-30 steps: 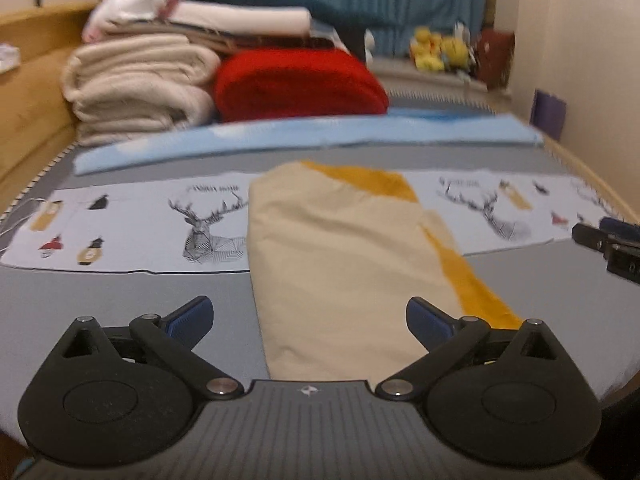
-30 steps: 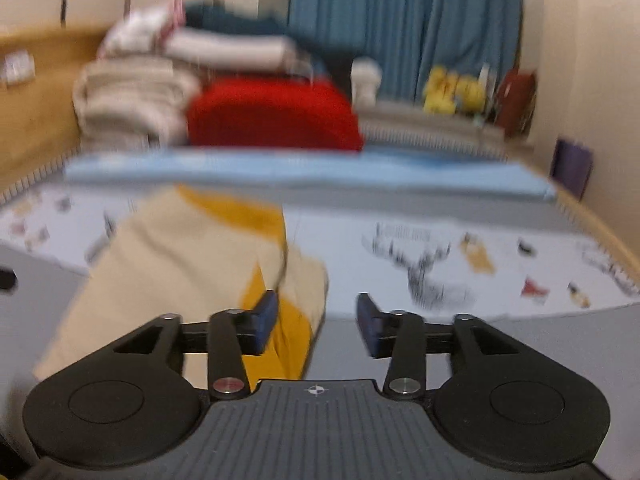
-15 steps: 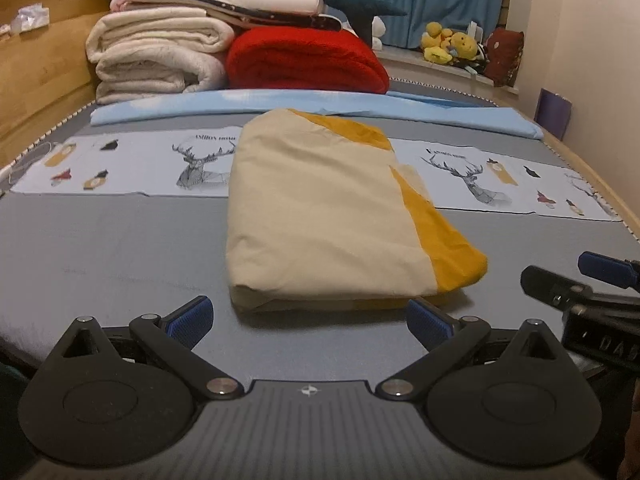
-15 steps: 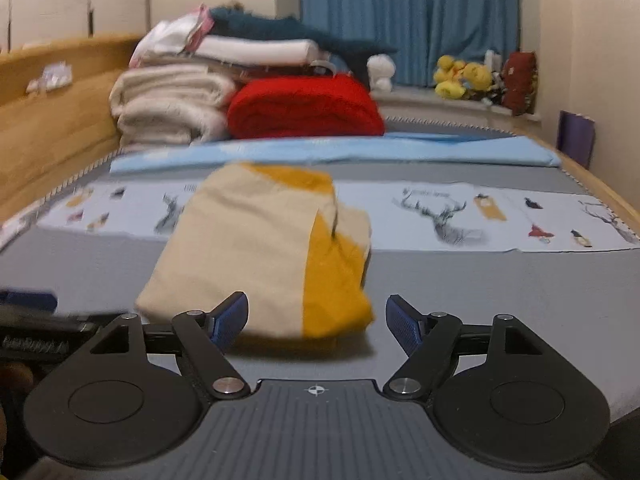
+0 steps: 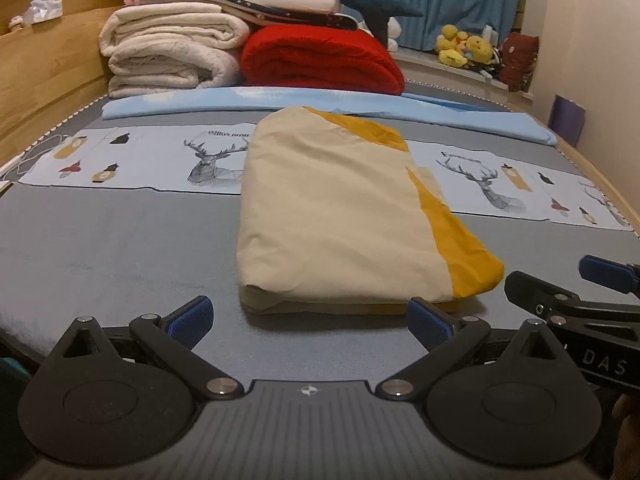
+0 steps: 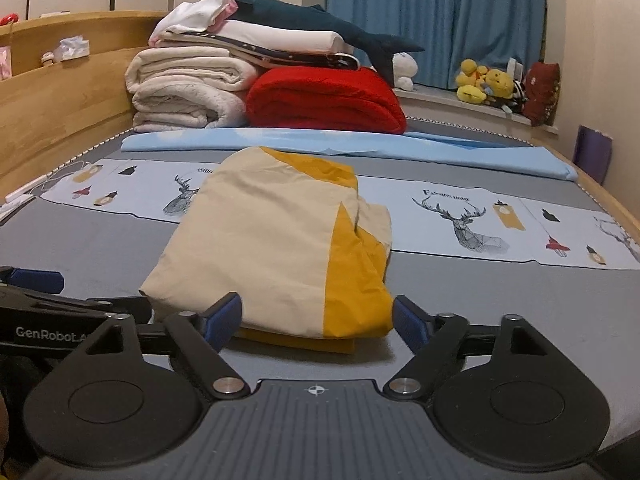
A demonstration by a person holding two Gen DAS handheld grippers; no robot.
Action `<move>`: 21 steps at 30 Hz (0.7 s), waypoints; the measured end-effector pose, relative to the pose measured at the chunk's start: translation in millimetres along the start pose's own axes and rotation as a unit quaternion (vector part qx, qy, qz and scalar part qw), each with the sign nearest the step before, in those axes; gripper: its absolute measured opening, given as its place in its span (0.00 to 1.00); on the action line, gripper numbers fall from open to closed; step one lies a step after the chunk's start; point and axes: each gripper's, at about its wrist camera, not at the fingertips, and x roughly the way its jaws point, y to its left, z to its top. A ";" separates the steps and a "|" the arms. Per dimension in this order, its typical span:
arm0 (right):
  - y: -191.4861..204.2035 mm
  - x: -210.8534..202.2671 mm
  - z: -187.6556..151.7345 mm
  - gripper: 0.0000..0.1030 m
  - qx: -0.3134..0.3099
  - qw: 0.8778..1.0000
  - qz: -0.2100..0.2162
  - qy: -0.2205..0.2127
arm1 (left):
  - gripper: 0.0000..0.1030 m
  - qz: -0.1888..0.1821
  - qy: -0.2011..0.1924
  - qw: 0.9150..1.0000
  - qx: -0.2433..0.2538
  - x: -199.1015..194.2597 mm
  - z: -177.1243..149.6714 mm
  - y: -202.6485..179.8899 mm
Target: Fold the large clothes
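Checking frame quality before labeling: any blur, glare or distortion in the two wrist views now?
Left wrist view: sharp, dim warm light, no glare; fisheye bends the bed edge; soft shadow under the folded cloth. Right wrist view: equally sharp, dark corner vignetting, curtain crisp, same cloth in focus.

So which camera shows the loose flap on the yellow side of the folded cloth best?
The right wrist view: the folded cloth has its yellow side facing the camera, and the flap stands out. The left wrist view shows that flap only as a thin sliver.
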 end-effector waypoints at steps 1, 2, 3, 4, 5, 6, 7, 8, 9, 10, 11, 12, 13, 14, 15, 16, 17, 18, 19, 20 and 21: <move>-0.2 0.7 0.3 0.87 0.002 1.000 0.001 0.001 | 0.99 0.000 0.000 1.000 -0.002 0.6 0.5 0.5; -0.9 1.8 0.7 0.89 0.007 1.000 0.002 0.002 | 0.99 0.001 0.000 1.000 -0.003 0.9 0.8 0.8; -1.6 2.3 1.0 0.90 0.010 1.000 0.002 0.003 | 0.99 0.003 -0.001 1.000 -0.003 1.3 1.0 0.6; -1.9 2.9 1.3 0.92 0.012 1.000 0.002 0.003 | 0.99 0.004 -0.001 1.000 -0.002 1.9 1.1 0.4; -1.7 3.3 1.4 0.94 0.012 1.000 0.001 0.003 | 0.99 0.005 0.001 1.000 -0.002 2.8 0.9 0.0; -1.4 3.5 1.4 0.94 0.011 1.000 0.000 0.003 | 0.99 0.006 0.002 1.000 -0.003 3.6 0.8 -0.2; -1.0 3.9 1.5 0.95 0.010 1.000 0.000 0.003 | 0.99 0.007 0.004 1.000 -0.003 4.6 0.8 -0.2; -1.4 4.4 1.3 0.95 0.009 1.000 0.002 0.003 | 0.99 0.008 0.005 1.000 -0.003 5.5 0.7 -0.3; -1.4 5.0 1.2 0.95 0.008 1.000 0.003 0.004 | 0.99 0.009 0.006 1.000 -0.004 6.1 0.7 -0.3; -1.3 5.6 1.3 0.96 0.008 1.000 0.004 0.006 | 0.99 0.010 0.006 1.000 -0.004 6.5 0.6 -0.4; -1.8 5.4 0.8 0.97 0.008 1.000 0.004 0.006 | 0.99 0.010 0.006 1.000 -0.005 6.7 0.6 -0.7; -1.7 5.4 0.9 0.98 0.008 1.000 0.004 0.006 | 0.99 0.011 0.005 1.000 -0.005 6.8 0.5 -1.0; -1.8 5.4 0.9 0.99 0.008 1.000 0.005 0.005 | 0.99 0.011 0.004 1.000 -0.005 6.8 0.4 -1.0; -1.7 5.6 0.8 0.99 0.007 1.000 0.004 0.005 | 0.99 0.012 0.004 1.000 -0.005 6.8 0.3 -1.4; -1.8 5.9 0.7 0.99 0.007 1.000 0.004 0.005 | 0.99 0.013 0.004 1.000 -0.005 7.0 0.6 -1.5; -2.0 6.4 0.8 0.99 0.007 1.000 0.004 0.005 | 0.99 0.013 0.004 1.000 -0.005 7.3 0.5 -1.7; -2.2 6.8 0.7 0.99 0.008 1.000 0.005 0.006 | 0.99 0.014 0.005 1.000 -0.004 7.7 0.5 -1.6; -2.5 7.2 0.8 0.99 0.009 1.000 0.005 0.007 | 0.99 0.015 0.005 1.000 -0.004 7.9 0.3 -2.0; -2.5 7.6 1.0 0.99 0.009 1.000 0.005 0.007 | 0.99 0.015 0.005 1.000 -0.003 7.9 0.1 -2.5; -2.1 7.9 1.3 0.99 0.009 1.000 0.005 0.007 | 0.99 0.015 0.004 1.000 -0.003 7.6 0.3 -2.7; -1.9 8.0 1.6 0.99 0.009 1.000 0.004 0.007 | 0.99 0.015 0.004 1.000 -0.003 7.5 0.3 -2.6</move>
